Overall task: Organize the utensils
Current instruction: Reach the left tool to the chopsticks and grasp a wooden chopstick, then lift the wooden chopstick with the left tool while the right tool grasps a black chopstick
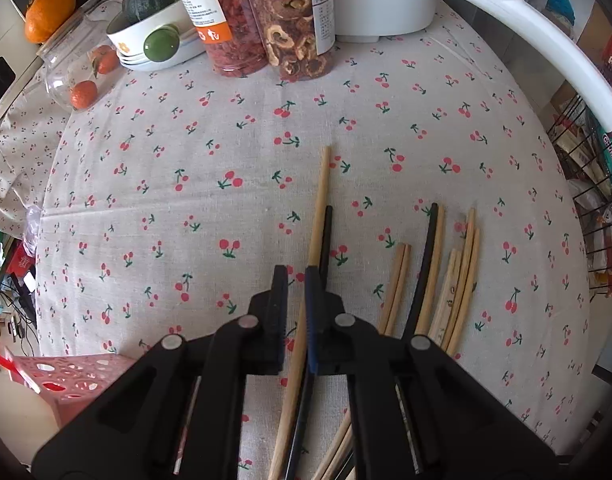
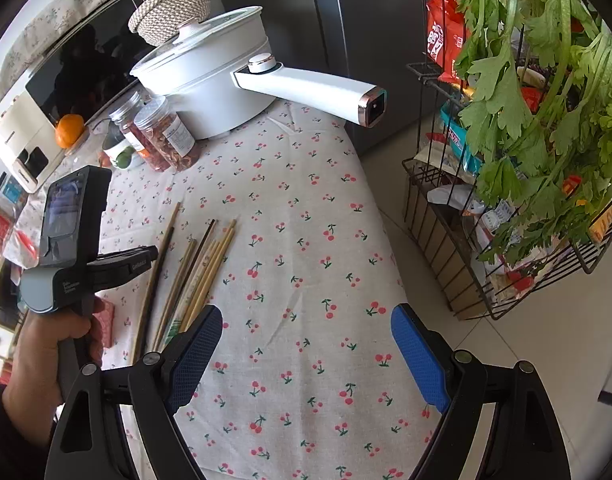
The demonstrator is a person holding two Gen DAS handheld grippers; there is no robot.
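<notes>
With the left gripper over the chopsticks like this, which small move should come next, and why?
Probably close the left gripper on the long wooden chopstick. That stick already runs through the narrow gap between its fingers, beside a black chopstick, while the right gripper is wide open over bare tablecloth.

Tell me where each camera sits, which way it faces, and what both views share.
Left wrist: sits on the left claw, looking along it at the chopsticks on the tablecloth; only the claw's narrow-gapped fingers show, a long wooden chopstick running between them.
Right wrist: sits on the right claw, open, above the table's near edge; the person's left hand shows.
Shared: chopsticks, white pot, jars.
</notes>
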